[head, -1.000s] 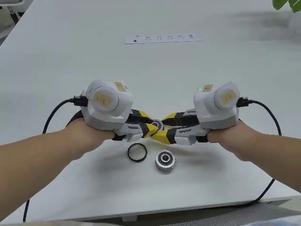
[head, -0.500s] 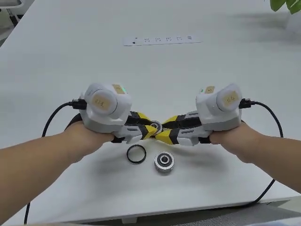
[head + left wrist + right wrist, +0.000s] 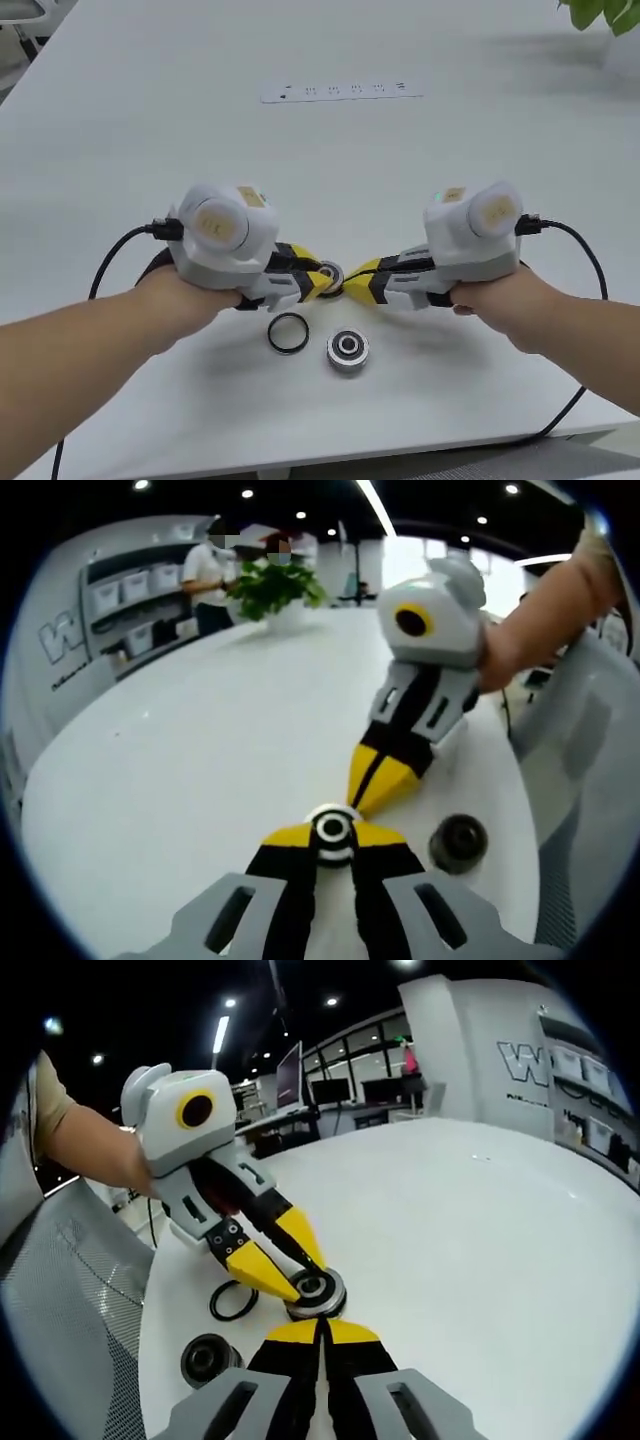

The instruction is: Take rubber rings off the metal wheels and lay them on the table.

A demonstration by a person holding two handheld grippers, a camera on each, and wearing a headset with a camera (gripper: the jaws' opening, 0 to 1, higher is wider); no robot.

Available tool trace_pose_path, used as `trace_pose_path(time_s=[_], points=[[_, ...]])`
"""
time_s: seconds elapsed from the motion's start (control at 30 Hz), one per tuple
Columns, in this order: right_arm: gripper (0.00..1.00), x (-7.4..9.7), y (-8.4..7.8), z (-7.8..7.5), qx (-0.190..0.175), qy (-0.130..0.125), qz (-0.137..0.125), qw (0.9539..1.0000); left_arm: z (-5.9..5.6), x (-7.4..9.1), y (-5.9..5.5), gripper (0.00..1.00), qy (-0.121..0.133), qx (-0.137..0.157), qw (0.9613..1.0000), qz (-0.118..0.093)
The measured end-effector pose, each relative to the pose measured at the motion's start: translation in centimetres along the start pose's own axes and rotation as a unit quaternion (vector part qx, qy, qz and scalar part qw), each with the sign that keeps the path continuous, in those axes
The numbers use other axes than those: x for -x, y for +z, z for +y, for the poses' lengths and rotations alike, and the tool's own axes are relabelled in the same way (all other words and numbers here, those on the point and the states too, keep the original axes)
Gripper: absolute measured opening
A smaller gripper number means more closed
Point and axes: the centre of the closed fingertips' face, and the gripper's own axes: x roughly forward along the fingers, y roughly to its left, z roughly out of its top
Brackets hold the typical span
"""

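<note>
A metal wheel (image 3: 330,272) sits mid-frame in the head view, clamped between the jaws of the left tongs (image 3: 316,277). The right tongs (image 3: 354,274), jaws pressed together, touch its rim with their tips; whether they pinch rubber I cannot tell. Just below, on the worktop (image 3: 450,150), lie a loose rubber ring (image 3: 288,333) and, right of it, a second wheel (image 3: 348,348). A power strip (image 3: 340,91) lies near the top.

I read one big "W" on the wall (image 3: 522,1060), upper rt of my right gripper view — same "W" mid-left in left gripper view. Tan stickers (image 3: 213,226), head view — illegible.
</note>
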Motion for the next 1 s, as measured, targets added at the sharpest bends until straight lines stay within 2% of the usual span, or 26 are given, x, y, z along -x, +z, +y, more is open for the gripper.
trace_pose_path(time_s=[0.07, 0.17, 0.23, 0.3, 0.4, 0.53, 0.77, 1.0], points=[[0.00, 0.1, 0.1, 0.0, -0.012, -0.001, -0.004, 0.9999, 0.0, 0.0, 0.0, 0.13, 0.001, 0.000, 1.0000, 0.000], [0.00, 0.4, 0.2, -0.4, -0.067, 0.000, -0.020, 0.9975, 0.1, 0.0, -0.1, 0.13, 0.002, 0.003, 1.0000, 0.001], [0.00, 0.6, 0.3, -0.7, -0.087, -0.003, -0.031, 0.9957, 0.1, 0.0, -0.2, 0.13, 0.003, 0.003, 1.0000, 0.001], [0.00, 0.9, 1.1, -1.0, -0.130, 0.001, -0.057, 0.9899, 0.0, 0.0, -0.2, 0.13, 0.001, -0.001, 1.0000, 0.002], [0.00, 0.9, 0.9, -0.9, -0.119, 0.000, -0.049, 0.9917, -0.3, -0.1, -0.1, 0.13, 0.004, 0.000, 1.0000, 0.004], [0.00, 0.9, 1.1, -0.8, -0.142, 0.005, -0.061, 0.9880, -0.4, 0.0, -0.1, 0.12, 0.008, -0.002, 1.0000, 0.006], [0.00, 0.9, 1.3, -0.4, -0.149, 0.005, -0.063, 0.9869, -0.5, 0.0, -0.1, 0.12, 0.012, -0.003, 0.9999, 0.009], [0.00, 0.8, 1.4, 0.1, -0.138, 0.010, -0.061, 0.9884, -0.4, 0.0, -0.1, 0.12, 0.014, -0.003, 0.9999, 0.010]])
